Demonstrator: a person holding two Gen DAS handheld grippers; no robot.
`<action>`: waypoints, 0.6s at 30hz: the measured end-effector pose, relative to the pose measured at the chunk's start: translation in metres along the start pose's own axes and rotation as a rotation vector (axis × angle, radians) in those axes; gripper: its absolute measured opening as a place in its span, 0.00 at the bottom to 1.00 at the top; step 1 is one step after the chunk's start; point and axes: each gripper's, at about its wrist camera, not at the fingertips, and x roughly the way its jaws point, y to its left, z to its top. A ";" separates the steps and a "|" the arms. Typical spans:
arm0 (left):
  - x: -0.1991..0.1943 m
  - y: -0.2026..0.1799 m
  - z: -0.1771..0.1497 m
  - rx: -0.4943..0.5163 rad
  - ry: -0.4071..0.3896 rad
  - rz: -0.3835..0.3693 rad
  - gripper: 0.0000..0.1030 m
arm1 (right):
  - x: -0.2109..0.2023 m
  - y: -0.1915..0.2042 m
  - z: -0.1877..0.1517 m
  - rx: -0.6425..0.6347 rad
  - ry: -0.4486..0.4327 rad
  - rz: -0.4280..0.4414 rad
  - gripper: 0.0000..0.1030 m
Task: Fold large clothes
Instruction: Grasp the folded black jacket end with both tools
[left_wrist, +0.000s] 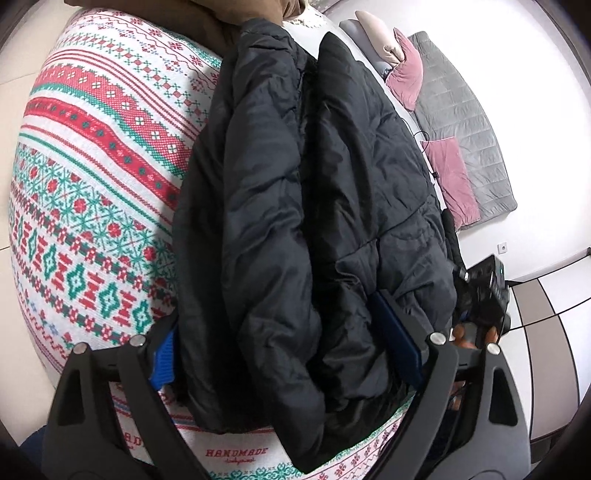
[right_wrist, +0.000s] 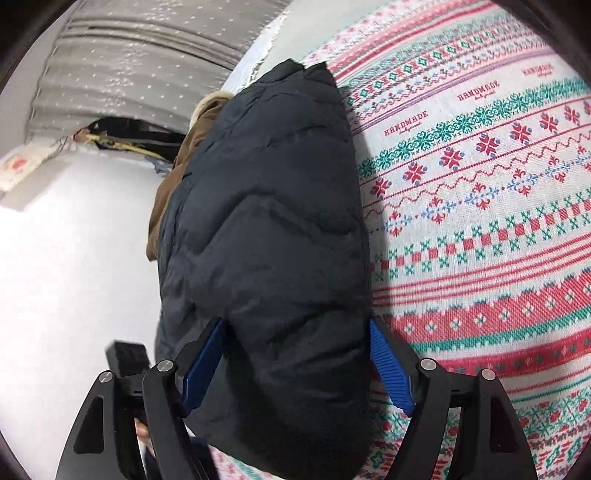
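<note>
On the white cloth with red and green knitted-style patterns (left_wrist: 92, 166) lies the big puffy black quilted jacket (left_wrist: 295, 221), the thing to be folded. To the left of the jacket the patterned cloth is bare. The left gripper (left_wrist: 291, 354) has its blue-padded fingers (left_wrist: 164, 360) spread wide, one on each side of the jacket's near end; I cannot tell if they squeeze it. The jacket looks folded in already, with two long puffy parts side by side, so one more fold may be left. Past the jacket's far end sits a brown coat (right_wrist: 166, 206). To the right of the jacket, the right gripper (right_wrist: 295, 362) also has its fingers wide around the jacket's end, pads just touching the sides. Farther right is a grey quilted mat with pink cushions (left_wrist: 454, 110).
</note>
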 end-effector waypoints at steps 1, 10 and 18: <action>0.002 -0.001 0.001 0.001 -0.001 0.002 0.88 | -0.001 -0.003 0.007 0.023 -0.012 0.010 0.76; 0.007 -0.021 -0.013 0.027 -0.045 0.076 0.86 | 0.017 -0.009 0.052 0.089 -0.026 0.006 0.76; 0.012 -0.047 -0.026 0.082 -0.080 0.156 0.76 | 0.039 0.010 0.052 0.020 -0.043 -0.023 0.72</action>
